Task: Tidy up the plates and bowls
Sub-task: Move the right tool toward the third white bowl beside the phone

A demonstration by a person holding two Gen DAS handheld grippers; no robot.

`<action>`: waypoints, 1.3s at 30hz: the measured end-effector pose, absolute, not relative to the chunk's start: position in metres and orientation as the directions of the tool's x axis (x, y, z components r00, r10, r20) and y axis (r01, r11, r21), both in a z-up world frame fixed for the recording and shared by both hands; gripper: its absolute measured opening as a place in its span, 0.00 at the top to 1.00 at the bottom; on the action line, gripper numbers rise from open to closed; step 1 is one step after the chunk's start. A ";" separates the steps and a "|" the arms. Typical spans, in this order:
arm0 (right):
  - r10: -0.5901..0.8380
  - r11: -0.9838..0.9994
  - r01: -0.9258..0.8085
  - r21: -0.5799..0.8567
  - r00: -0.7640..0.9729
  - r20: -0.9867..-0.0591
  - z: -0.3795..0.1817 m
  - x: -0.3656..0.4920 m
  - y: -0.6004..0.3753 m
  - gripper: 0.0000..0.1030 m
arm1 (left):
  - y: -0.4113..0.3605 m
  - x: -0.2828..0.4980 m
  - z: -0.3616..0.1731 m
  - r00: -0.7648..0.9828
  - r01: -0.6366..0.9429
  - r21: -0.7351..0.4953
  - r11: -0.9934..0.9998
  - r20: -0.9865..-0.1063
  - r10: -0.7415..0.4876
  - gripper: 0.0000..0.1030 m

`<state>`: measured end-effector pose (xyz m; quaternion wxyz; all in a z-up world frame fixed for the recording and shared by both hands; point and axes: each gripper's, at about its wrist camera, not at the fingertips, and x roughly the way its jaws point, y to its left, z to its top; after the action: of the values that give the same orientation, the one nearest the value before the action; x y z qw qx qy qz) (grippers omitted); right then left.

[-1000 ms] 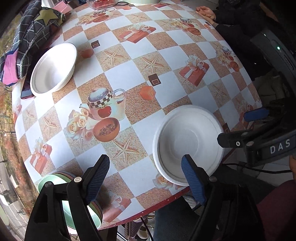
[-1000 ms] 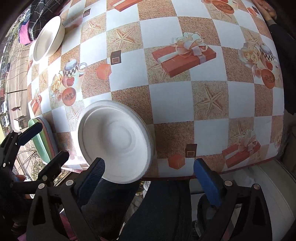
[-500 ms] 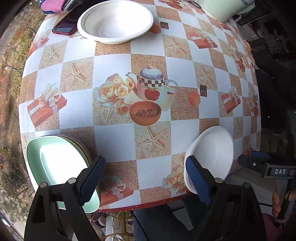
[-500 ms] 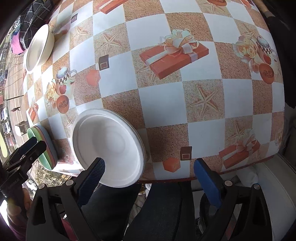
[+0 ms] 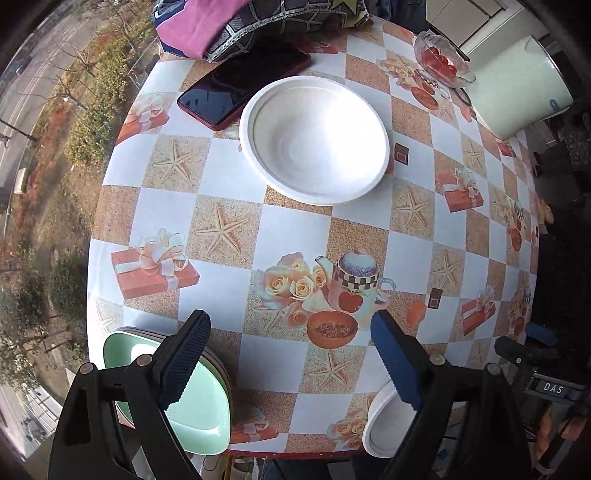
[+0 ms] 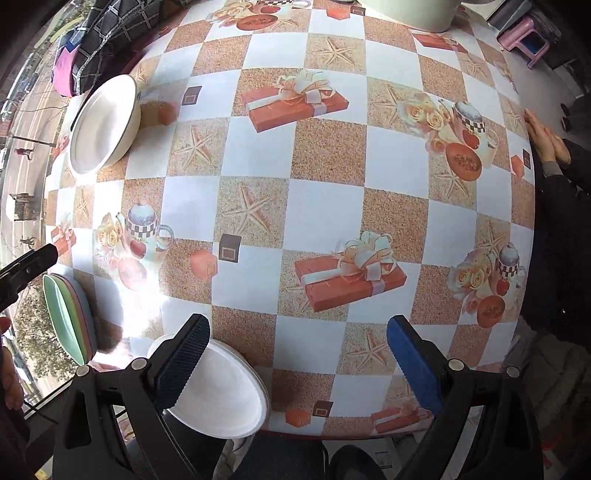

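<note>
A large white bowl (image 5: 314,138) stands at the far side of the patterned table, next to a dark phone; the right wrist view shows that bowl (image 6: 103,125) at the upper left. A second white bowl (image 6: 221,391) sits at the near table edge, also visible in the left wrist view as a bowl (image 5: 384,424) behind my right finger. A stack of plates with a green one on top (image 5: 192,410) lies at the near left corner. My left gripper (image 5: 291,354) is open, empty, above the table. My right gripper (image 6: 299,362) is open, empty, its left finger over the near bowl.
A phone (image 5: 240,88) and folded cloth (image 5: 258,22) lie at the far edge. A glass dish of red fruit (image 5: 441,61) and a pale green pot (image 5: 517,88) stand far right. Another person's hands (image 6: 546,138) rest on the right table edge.
My left gripper has swung left along the table, so the far bowl and green plates came into view and the near bowl slid behind its right finger. My right gripper shifted too; the near bowl is lower now.
</note>
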<state>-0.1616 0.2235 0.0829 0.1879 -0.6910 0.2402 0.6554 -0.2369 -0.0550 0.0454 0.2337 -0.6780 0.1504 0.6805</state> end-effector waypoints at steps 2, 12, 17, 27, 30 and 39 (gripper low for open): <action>-0.056 -0.832 -0.552 0.046 0.002 -0.998 0.089 -0.181 0.233 0.06 | -0.052 -0.246 0.048 -0.009 -0.513 -0.088 -0.854 -0.994 0.107 0.12; -0.044 -0.899 -0.430 0.086 -0.106 -0.993 0.090 -0.290 0.235 0.06 | -0.040 -0.296 0.042 -0.130 -0.433 0.010 -0.901 -0.990 0.051 0.12; -0.086 -0.909 -0.398 0.125 -0.114 -0.990 0.072 -0.328 0.219 0.06 | -0.028 -0.316 0.028 -0.155 -0.442 0.061 -0.895 -0.988 0.009 0.12; -0.140 -0.868 -0.458 0.191 -0.142 -0.980 0.043 -0.363 0.211 0.06 | -0.014 -0.339 -0.004 -0.152 -0.479 0.099 -0.872 -0.988 -0.029 0.12; -0.150 -0.859 -0.471 0.200 -0.143 -0.978 0.034 -0.371 0.210 0.06 | -0.013 -0.342 -0.014 -0.146 -0.483 0.111 -0.868 -0.988 -0.045 0.15; -0.174 -0.856 -0.471 0.215 -0.130 -0.976 0.018 -0.384 0.199 0.29 | -0.008 -0.358 -0.036 -0.100 -0.476 0.085 -0.875 -0.994 -0.042 0.42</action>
<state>-0.3845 0.1987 0.0177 0.1048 -0.6512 0.2474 0.7097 -0.3578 -0.0084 -0.0358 0.1519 -0.6536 0.1983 0.7145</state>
